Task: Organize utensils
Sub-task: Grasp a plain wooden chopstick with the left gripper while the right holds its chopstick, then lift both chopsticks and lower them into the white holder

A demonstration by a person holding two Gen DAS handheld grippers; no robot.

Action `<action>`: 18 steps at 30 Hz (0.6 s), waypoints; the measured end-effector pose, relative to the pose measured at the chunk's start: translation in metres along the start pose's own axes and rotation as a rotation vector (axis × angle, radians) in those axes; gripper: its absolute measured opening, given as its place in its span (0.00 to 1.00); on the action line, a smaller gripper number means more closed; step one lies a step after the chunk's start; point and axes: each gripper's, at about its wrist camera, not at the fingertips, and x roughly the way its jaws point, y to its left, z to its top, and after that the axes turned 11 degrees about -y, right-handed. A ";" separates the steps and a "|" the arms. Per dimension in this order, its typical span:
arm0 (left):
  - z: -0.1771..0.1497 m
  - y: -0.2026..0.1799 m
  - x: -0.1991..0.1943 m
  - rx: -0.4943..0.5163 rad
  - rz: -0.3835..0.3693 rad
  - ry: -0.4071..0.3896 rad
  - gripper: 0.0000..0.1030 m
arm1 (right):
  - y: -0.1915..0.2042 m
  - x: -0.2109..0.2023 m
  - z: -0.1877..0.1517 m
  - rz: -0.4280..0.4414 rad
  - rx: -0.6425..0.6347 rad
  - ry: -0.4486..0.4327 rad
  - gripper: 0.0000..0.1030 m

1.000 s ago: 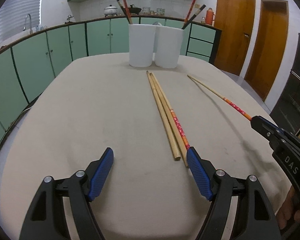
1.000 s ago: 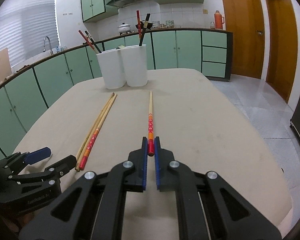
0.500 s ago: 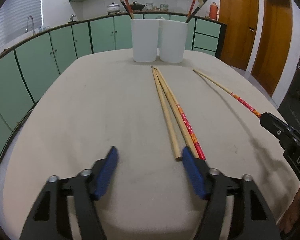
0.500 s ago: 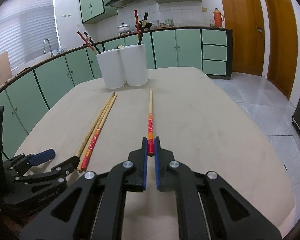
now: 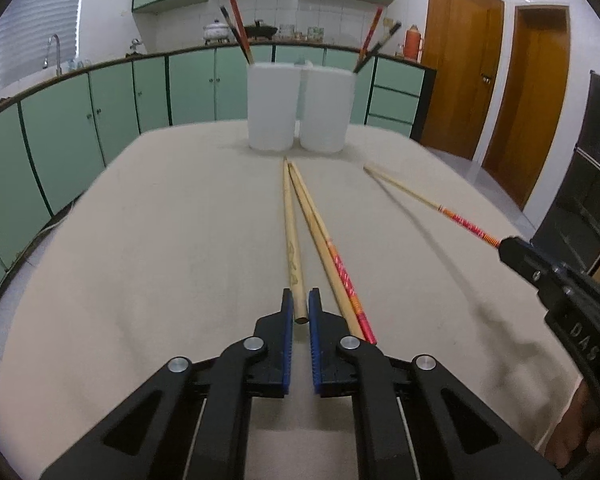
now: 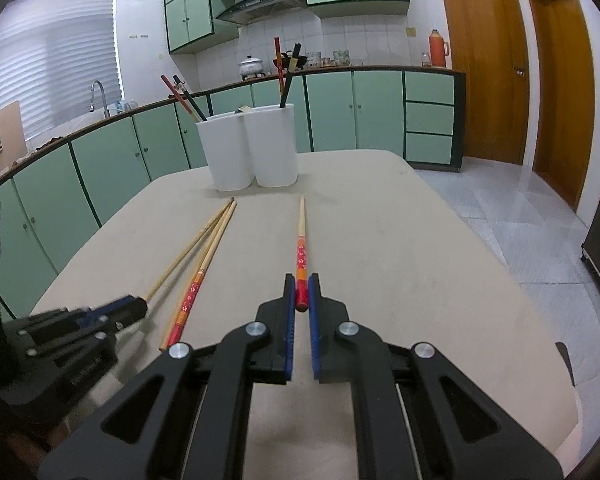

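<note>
My left gripper [image 5: 298, 300] is shut on the near end of a plain wooden chopstick [image 5: 290, 232] that lies on the beige table [image 5: 160, 248]. A red-patterned chopstick [image 5: 332, 256] lies just right of it. My right gripper [image 6: 302, 286] is shut on the red end of another red-patterned chopstick [image 6: 301, 240], also seen in the left wrist view [image 5: 432, 204]. Two white holders [image 5: 300, 110] with several chopsticks stand at the table's far end; they also show in the right wrist view [image 6: 252, 148].
Green kitchen cabinets [image 5: 100, 120] run behind and to the left of the table. Wooden doors [image 6: 512, 64] are at the right, with tiled floor [image 6: 520, 216] beyond the table's right edge. A dark appliance [image 5: 588, 184] stands at the far right.
My left gripper has moved right and forward and closed from wide open onto the plain wooden chopstick. My right gripper still grips its chopstick, barely moved.
</note>
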 end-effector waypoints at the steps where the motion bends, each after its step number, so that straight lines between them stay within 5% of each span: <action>1: 0.002 0.000 -0.003 0.002 0.000 -0.010 0.07 | 0.001 -0.001 0.001 0.000 -0.005 -0.004 0.05; 18: 0.088 0.012 -0.053 -0.016 -0.026 -0.239 0.07 | 0.000 -0.015 0.073 0.064 -0.012 -0.103 0.05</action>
